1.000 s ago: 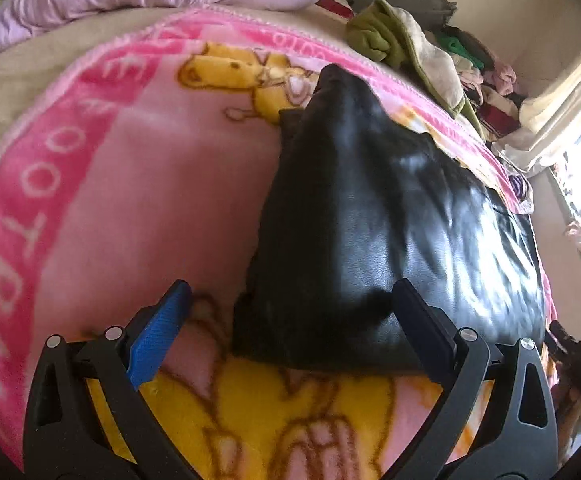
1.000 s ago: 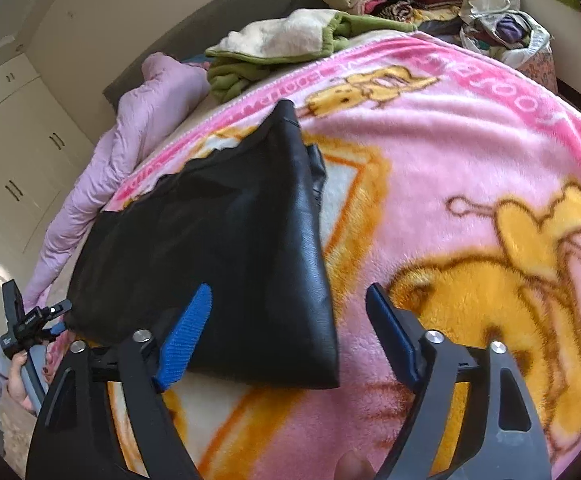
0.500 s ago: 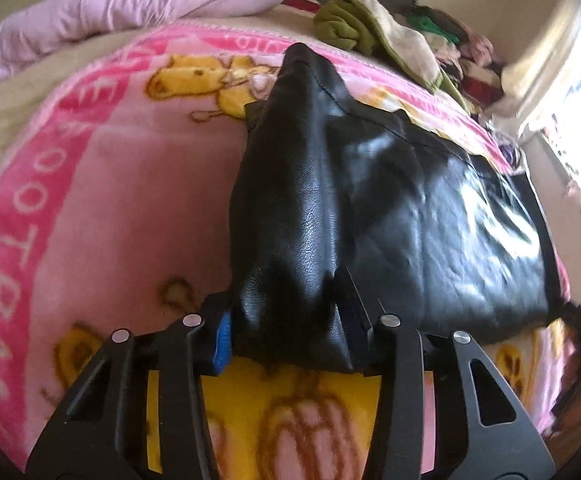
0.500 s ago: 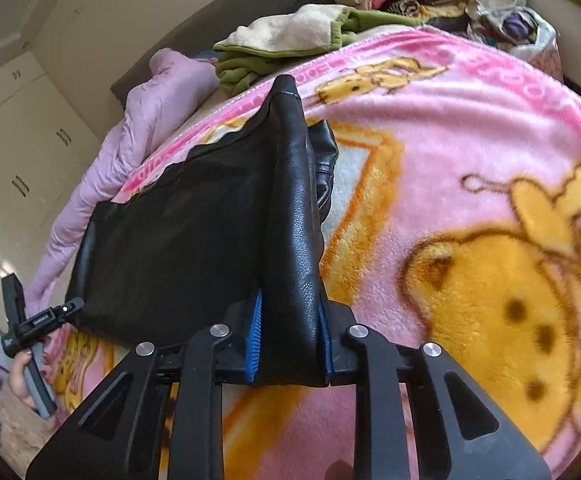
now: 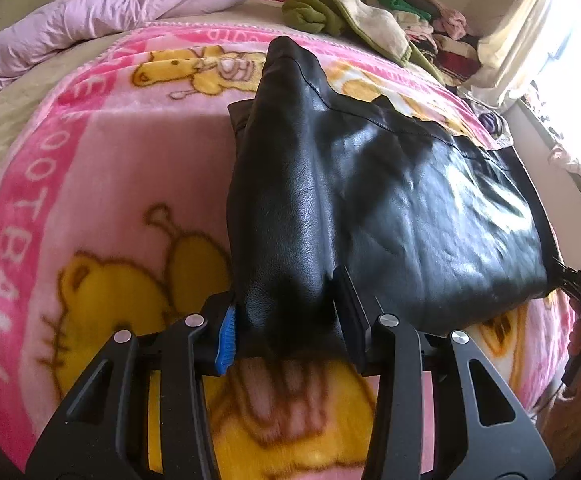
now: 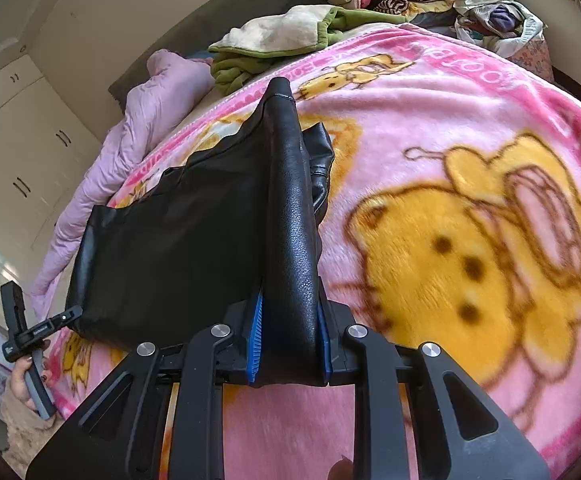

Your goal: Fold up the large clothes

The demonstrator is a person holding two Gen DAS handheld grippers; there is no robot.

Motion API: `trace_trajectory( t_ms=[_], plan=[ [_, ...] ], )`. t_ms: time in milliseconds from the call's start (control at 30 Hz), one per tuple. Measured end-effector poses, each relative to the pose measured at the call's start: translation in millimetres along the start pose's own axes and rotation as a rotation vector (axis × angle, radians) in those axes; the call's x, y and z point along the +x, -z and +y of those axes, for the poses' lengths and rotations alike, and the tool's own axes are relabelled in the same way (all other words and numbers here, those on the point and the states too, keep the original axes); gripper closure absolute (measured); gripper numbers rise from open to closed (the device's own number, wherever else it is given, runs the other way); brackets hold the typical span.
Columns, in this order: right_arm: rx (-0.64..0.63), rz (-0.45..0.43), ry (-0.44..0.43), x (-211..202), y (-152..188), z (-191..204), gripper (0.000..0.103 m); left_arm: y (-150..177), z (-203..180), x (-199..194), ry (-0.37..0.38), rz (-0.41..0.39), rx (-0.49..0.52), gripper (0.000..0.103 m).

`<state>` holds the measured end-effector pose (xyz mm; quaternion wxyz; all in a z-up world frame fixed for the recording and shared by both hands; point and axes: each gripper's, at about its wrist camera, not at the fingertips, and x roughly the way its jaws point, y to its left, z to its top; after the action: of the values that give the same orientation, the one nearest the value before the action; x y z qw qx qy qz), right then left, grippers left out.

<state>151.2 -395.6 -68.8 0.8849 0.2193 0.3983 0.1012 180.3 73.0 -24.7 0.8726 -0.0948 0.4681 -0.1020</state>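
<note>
Two grippers are holding one black leather garment (image 5: 390, 200) on a bed. From the left wrist view, the left gripper (image 5: 286, 332) is pinching a near corner of the garment; its jaws have just been closing and are now clamped on a thick fold; the rest of the garment is lying on a pink blanket (image 5: 102, 184) with yellow bears; a purple quilt (image 5: 130, 4) and a pile of clothes (image 5: 410, 24) are sitting farther back. From the right wrist view, the right gripper (image 6: 290, 344) is pinching the other near corner; its jaws have just been closing and are now squeezing the fold tight; a hand (image 6: 22, 384) is holding the left gripper at the far left.
</note>
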Motion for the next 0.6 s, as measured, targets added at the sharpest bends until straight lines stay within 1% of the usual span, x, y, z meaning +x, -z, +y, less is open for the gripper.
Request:
trace_trajectory(
  t_ms=[67, 100, 133, 200, 233, 367, 433, 567, 600],
  plan=[
    [-0.031, -0.009, 0.023, -3, 3, 4, 0.081, 4, -3, -3, -0.014, -0.003, 0.014, 0.069],
    [-0.038, -0.012, 0.032, -3, 4, 6, 0.078, 5, -4, -5, -0.028, -0.007, 0.028, 0.069],
    [-0.040, -0.018, 0.045, -5, 5, 7, 0.075, 5, -5, -6, -0.037, -0.008, 0.035, 0.069],
    [-0.035, -0.027, 0.052, -7, 7, 7, 0.074, 5, -7, -7, -0.049, -0.009, 0.046, 0.069],
    [-0.029, -0.028, 0.056, -8, 8, 7, 0.069, 6, -7, -8, -0.052, -0.008, 0.048, 0.069],
    [-0.023, -0.028, 0.070, -12, 12, 6, 0.059, 8, -5, -7, -0.054, -0.010, 0.039, 0.069],
    [-0.022, -0.038, 0.075, -16, 15, 7, 0.054, 10, -5, -7, -0.057, -0.011, 0.035, 0.068],
    [-0.050, -0.051, 0.103, -23, 23, 12, 0.049, 13, -8, -13, -0.071, -0.026, 0.037, 0.066],
    [-0.058, -0.055, 0.109, -25, 24, 13, 0.046, 13, -9, -16, -0.077, -0.036, 0.039, 0.066]
  ],
)
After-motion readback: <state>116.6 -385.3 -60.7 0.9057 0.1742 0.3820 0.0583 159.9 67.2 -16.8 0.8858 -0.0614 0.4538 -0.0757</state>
